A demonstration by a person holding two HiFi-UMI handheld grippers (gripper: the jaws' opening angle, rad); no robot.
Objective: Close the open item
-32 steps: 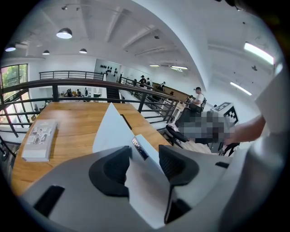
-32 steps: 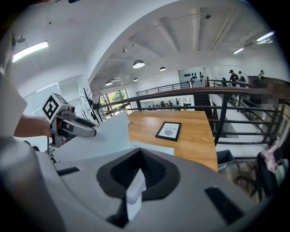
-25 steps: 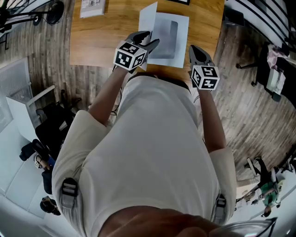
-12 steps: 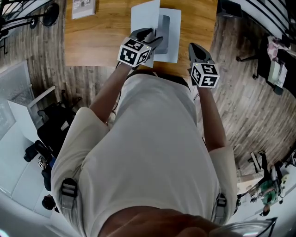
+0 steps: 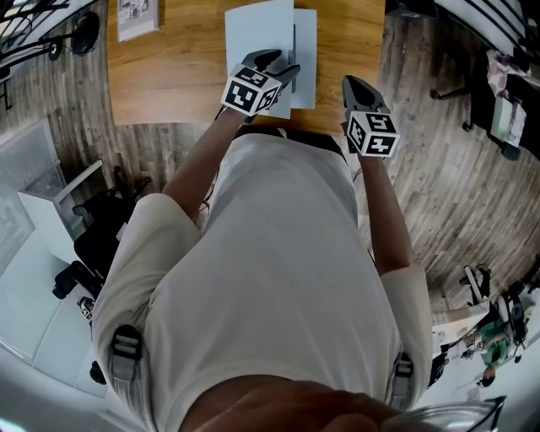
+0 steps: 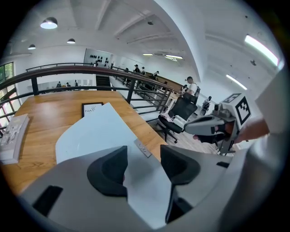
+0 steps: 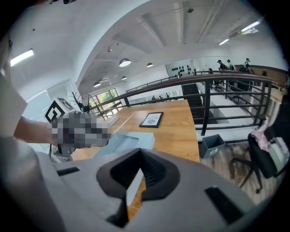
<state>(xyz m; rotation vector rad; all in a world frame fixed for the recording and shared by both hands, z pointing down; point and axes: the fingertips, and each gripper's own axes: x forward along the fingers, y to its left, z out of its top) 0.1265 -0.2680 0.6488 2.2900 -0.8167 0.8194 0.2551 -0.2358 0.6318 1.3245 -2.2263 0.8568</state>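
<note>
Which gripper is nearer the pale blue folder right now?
Left. The left gripper is over the folder, with the cover between its spread jaws. The right gripper sits apart, off the folder's right edge.

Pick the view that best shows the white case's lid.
Left gripper view: the lid sits large, face and small tag clear, between the open jaws of the left gripper. Head view shows it from above, partly behind that gripper. Right gripper view catches only a foreshortened piece of the case.

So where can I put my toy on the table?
Bare wood lies between the booklet and the box, and between the box and the table's right edge. It's crowded at the near edge, where the left gripper and right gripper hang by the box.
</note>
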